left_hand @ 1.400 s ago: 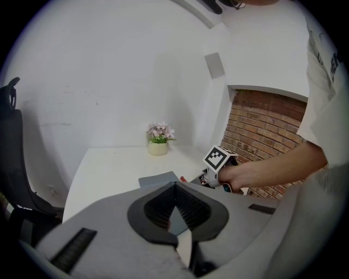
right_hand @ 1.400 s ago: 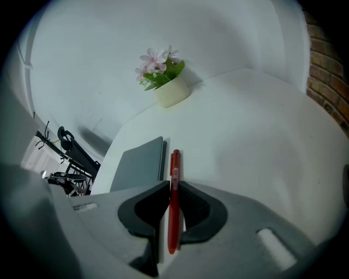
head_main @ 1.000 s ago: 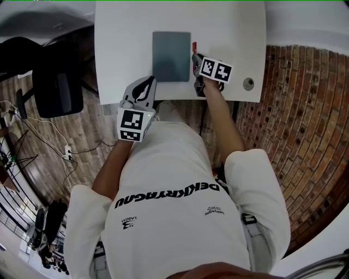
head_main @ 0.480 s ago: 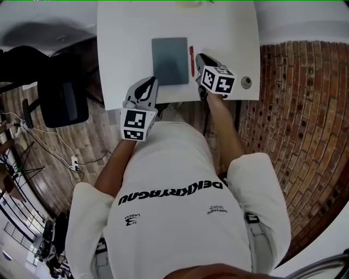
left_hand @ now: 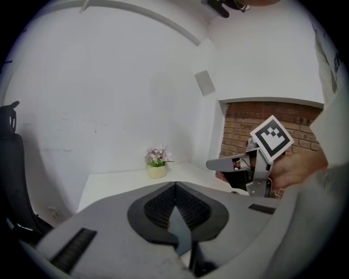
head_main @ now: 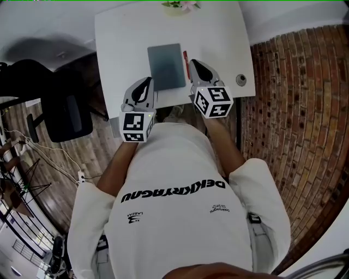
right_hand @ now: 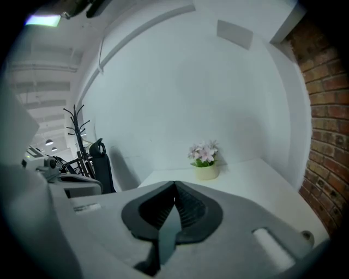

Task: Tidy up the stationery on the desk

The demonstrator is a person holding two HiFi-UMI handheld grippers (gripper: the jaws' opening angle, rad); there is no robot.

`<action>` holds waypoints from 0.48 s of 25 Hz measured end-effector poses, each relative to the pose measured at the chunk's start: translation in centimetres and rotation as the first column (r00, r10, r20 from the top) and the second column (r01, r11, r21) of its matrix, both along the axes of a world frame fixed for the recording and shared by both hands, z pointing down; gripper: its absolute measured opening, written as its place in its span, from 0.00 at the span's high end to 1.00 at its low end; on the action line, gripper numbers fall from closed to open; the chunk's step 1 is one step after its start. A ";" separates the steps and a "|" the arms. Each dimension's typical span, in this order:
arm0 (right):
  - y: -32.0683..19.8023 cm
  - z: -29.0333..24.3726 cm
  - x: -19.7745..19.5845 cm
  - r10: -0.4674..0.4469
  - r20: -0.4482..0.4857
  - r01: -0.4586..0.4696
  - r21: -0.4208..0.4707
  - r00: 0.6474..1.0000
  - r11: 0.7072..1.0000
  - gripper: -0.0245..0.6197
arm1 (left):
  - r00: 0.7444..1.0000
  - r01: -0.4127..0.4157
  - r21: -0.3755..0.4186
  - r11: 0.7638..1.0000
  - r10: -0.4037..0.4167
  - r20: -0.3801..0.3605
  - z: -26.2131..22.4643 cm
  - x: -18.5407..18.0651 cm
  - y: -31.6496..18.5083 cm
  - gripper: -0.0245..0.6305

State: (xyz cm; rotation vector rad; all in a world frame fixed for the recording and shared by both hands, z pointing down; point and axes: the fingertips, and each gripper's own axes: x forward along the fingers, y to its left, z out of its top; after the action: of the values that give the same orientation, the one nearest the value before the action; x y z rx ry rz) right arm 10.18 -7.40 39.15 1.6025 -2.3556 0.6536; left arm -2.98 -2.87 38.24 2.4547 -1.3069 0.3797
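Observation:
A grey notebook (head_main: 166, 66) lies flat on the white desk (head_main: 120, 43). A red pen (head_main: 186, 60) rests along the notebook's right edge. My left gripper (head_main: 147, 82) hovers at the desk's front edge, just left of the notebook, shut and empty (left_hand: 174, 185). My right gripper (head_main: 195, 64) sits near the pen's lower end, just to its right, also shut with nothing in it (right_hand: 174, 185). In the left gripper view the right gripper (left_hand: 234, 162) shows at the right, above the desk.
A small pot of pink flowers (head_main: 181, 5) stands at the desk's far edge (left_hand: 157, 163) (right_hand: 205, 163). A round cable grommet (head_main: 240, 80) is at the desk's right front corner. A black chair (head_main: 60, 109) stands left of the desk, and a brick wall (head_main: 294, 109) runs on the right.
My right gripper has drawn back from the red pen toward the desk's front edge, and the pen stays beside the notebook. The left gripper has barely moved.

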 end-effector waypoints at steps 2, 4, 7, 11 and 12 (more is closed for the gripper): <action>0.9 -1.2 -0.4 -0.006 0.010 0.006 0.039 1.000 0.999 0.97 | 1.000 -0.006 0.024 1.000 0.006 -0.005 -0.8 0.4 0.1 0.97; 1.8 -2.2 -0.8 -0.012 0.014 0.011 0.072 1.000 0.997 0.97 | 1.000 -0.014 0.044 0.999 0.015 -0.008 -1.5 0.7 0.3 0.97; 3.0 -3.5 -1.4 -0.012 0.019 0.010 0.114 1.000 0.993 0.97 | 0.999 -0.031 0.074 0.997 0.031 -0.010 -2.6 0.8 0.4 0.97; 4.4 -5.2 -2.5 -0.020 0.019 0.016 0.166 1.000 0.986 0.97 | 0.999 -0.043 0.123 0.991 0.045 -0.017 -4.5 0.6 0.6 0.97; 4.6 -5.6 -2.7 -0.025 0.017 0.022 0.176 1.000 0.984 0.97 | 0.999 -0.043 0.137 0.990 0.047 -0.021 -5.0 0.6 0.7 0.97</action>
State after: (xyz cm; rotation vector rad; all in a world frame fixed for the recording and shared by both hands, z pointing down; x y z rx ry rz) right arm 7.46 -2.76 33.59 1.6418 -2.5044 0.4695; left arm -2.37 -2.21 33.25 2.5962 -1.3095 0.2792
